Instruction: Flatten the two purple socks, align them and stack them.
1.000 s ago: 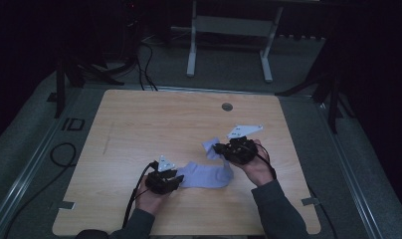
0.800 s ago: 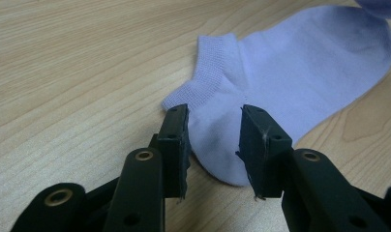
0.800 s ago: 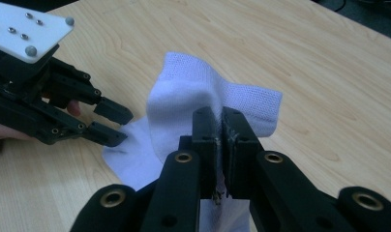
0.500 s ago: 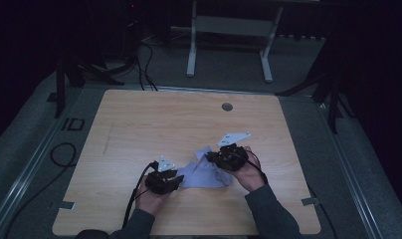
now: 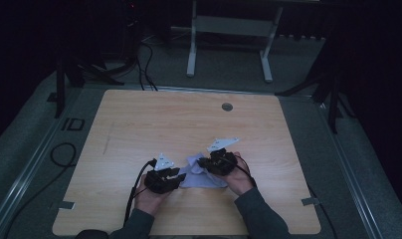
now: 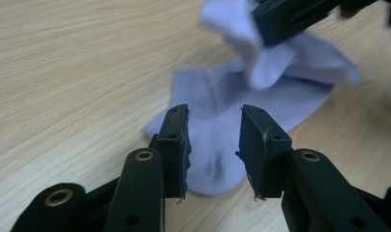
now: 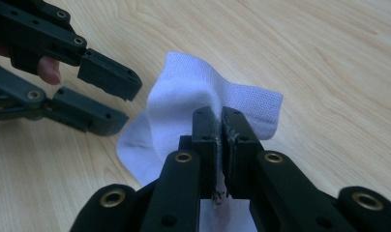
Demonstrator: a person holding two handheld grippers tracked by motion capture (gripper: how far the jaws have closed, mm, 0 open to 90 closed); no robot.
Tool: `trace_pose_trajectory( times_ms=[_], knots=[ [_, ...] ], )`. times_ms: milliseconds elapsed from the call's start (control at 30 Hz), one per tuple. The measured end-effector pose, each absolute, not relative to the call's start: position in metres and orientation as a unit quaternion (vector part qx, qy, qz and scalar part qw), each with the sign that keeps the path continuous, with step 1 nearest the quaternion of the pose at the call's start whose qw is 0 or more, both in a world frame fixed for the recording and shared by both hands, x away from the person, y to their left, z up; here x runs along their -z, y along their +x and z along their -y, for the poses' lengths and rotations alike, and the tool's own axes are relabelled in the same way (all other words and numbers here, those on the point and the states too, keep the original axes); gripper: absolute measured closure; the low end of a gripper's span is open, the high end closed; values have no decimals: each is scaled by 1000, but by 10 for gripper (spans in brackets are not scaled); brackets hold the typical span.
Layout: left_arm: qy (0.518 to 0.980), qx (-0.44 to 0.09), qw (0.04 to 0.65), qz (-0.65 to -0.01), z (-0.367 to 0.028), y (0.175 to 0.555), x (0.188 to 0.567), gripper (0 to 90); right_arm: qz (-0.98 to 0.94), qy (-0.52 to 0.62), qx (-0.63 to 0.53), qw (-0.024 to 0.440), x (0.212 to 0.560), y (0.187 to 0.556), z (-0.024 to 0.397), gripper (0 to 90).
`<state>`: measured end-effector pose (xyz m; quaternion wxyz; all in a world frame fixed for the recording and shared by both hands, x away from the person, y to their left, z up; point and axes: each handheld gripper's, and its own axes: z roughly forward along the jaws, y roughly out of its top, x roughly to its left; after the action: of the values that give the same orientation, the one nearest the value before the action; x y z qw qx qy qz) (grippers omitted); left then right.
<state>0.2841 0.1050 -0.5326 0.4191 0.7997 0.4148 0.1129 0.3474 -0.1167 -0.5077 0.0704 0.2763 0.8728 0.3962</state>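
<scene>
Right claw point(image 7: 218, 126) clamped on sock point(image 7: 184, 108) fold, carrying it over for folding. Left claw point(image 6: 213, 140) apart, straddling toe end, unpinched, low over tabletop point(image 5: 154, 119).

- sock point(image 6: 218, 145): top edge blurred in left gripper view, where the right gripper point(image 6: 290, 19) is cut off by the frame
- sock's near end hidden behind jaws in right gripper view
- high view: sock's shape too small to tell

High view dim, dark surrounds, closeups brighter w/ even light (far tongs blurred), soft shadows
</scene>
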Motion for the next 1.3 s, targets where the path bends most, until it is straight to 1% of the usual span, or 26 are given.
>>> trace_pose_trajectory(
  times_ms=[167,267,300,333,400,467,533,633,667,700,733,767,867,967,1100,1133,1167,1200,1233,1300],
  knots=[
    [804,-107,420,-407,-94,288,533,643,-876,271,-393,68,512,345,109,849],
    [804,-108,418,-409,-91,291,535,722,-878,265,-393,65,514,344,107,848],
    [804,-108,418,-409,-91,292,535,722,-878,265,-393,65,514,344,107,848],
    [805,-108,418,-408,-90,292,536,757,-879,264,-392,65,514,344,107,849],
    [807,-109,416,-406,-89,293,537,873,-879,261,-393,65,513,342,107,842],
    [808,-113,414,-405,-89,292,537,885,-880,259,-393,65,512,341,107,835],
    [807,-114,414,-406,-90,292,537,887,-880,257,-394,67,510,340,108,787],
    [805,-115,414,-408,-91,292,537,889,-869,259,-415,77,499,336,116,662],
    [805,-116,414,-408,-92,292,537,888,-861,264,-425,86,491,335,124,644],
    [805,-116,414,-408,-92,292,537,888,-861,264,-425,86,491,335,124,644],
    [804,-116,415,-409,-92,292,536,889,-860,272,-420,102,487,333,136,643],
    [804,-116,415,-410,-92,292,536,889,-860,272,-420,102,487,333,136,643],
    [803,-117,415,-411,-93,292,536,889,-865,291,-388,133,490,331,154,659],
    [803,-116,414,-413,-92,291,537,888,-866,326,-354,140,503,332,170,657],
    [805,-117,410,-412,-93,291,538,888,-863,361,-332,118,523,338,182,649],
    [805,-117,409,-413,-93,291,538,888,-864,367,-325,113,530,341,183,680],
    [805,-117,409,-413,-94,291,538,888,-864,367,-325,113,530,341,183,680],
    [804,-118,409,-415,-94,291,539,888,-866,367,-320,115,532,342,183,703],
    [804,-117,408,-415,-95,291,539,889,-870,365,-311,114,536,343,182,767],
    [804,-117,408,-416,-96,291,539,888,-874,363,-301,116,539,343,180,864]
  ],
)
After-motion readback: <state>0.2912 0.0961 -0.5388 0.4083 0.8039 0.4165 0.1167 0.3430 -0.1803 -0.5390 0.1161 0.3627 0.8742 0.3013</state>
